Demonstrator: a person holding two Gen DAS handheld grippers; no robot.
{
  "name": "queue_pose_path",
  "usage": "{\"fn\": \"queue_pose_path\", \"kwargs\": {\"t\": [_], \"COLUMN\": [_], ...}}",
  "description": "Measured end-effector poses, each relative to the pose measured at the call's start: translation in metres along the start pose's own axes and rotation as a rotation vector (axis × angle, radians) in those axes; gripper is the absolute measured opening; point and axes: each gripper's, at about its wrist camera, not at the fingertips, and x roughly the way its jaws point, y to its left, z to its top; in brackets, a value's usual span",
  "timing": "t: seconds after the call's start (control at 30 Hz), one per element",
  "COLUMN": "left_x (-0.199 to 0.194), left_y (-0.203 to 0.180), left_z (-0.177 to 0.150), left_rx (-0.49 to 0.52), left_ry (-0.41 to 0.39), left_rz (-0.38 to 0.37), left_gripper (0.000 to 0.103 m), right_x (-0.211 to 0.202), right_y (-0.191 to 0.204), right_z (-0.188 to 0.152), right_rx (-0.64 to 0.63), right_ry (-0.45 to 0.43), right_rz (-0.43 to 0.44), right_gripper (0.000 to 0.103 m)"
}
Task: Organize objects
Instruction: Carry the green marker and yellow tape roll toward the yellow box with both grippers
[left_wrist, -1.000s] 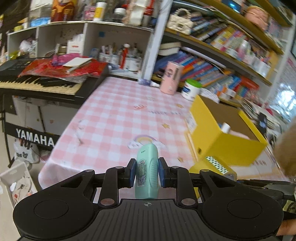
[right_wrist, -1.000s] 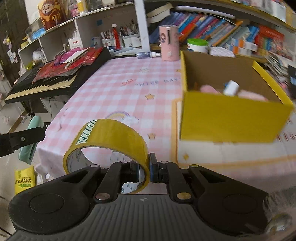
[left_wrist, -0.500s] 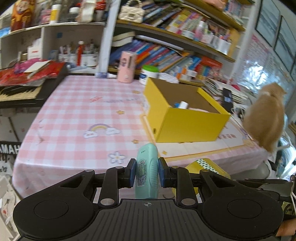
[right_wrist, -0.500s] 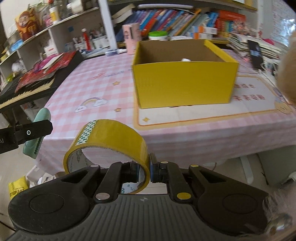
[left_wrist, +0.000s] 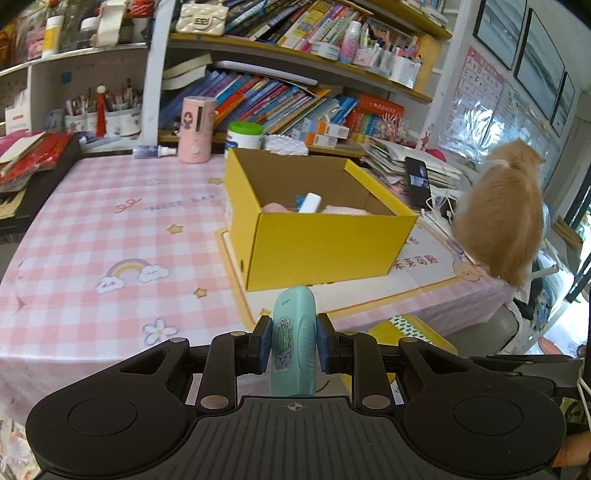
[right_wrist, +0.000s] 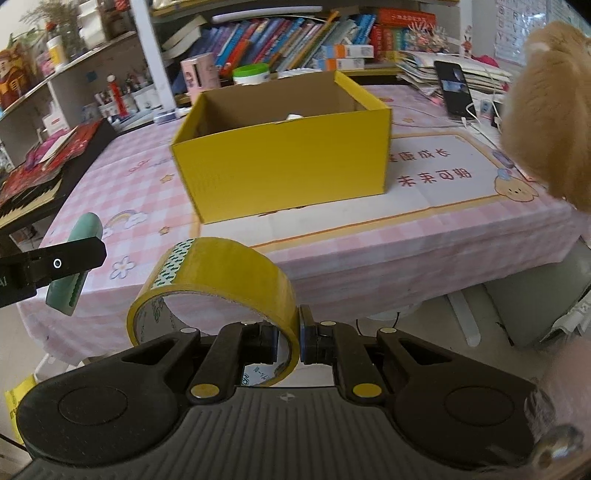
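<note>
Through the left wrist camera I now face the yellow box (left_wrist: 321, 236) near the desk's (left_wrist: 92, 229) front edge instead of the keyboard seen a second ago, and my left gripper (left_wrist: 291, 341) pinches the mint-green case (left_wrist: 293, 339) upright between its blue pads; the box holds a white tube (left_wrist: 309, 203) on something pink. Through the right wrist camera the box has swung to centre, and my right gripper (right_wrist: 298, 339) clamps the wall of the yellow tape roll (right_wrist: 218, 291), one finger inside the ring.

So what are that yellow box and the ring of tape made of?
The box looks like cardboard: matte yellow outside, plain brown inside, thin folded walls. The tape seems to be glossy yellow plastic film wound on a card core with printing inside.
</note>
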Motion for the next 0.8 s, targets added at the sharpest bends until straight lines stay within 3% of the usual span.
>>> {"fn": "queue_pose_path", "kwargs": {"t": [0.47,0.8], "left_x": [0.045,0.083], "left_y": [-0.034,-0.051], "left_z": [0.039,0.097], "left_rx": [0.009,0.027], "left_ry": [-0.035,-0.123], "left_rz": [0.045,0.113], "left_gripper": [0.023,0.023], "right_x": [0.029,0.043], "right_y": [-0.047,-0.082], "right_z": [0.055,0.123], "right_rx": [-0.007,-0.01], "right_ry": [-0.03,-0.15], "right_rz": [0.016,0.067], "right_gripper": [0.01,0.01]}}
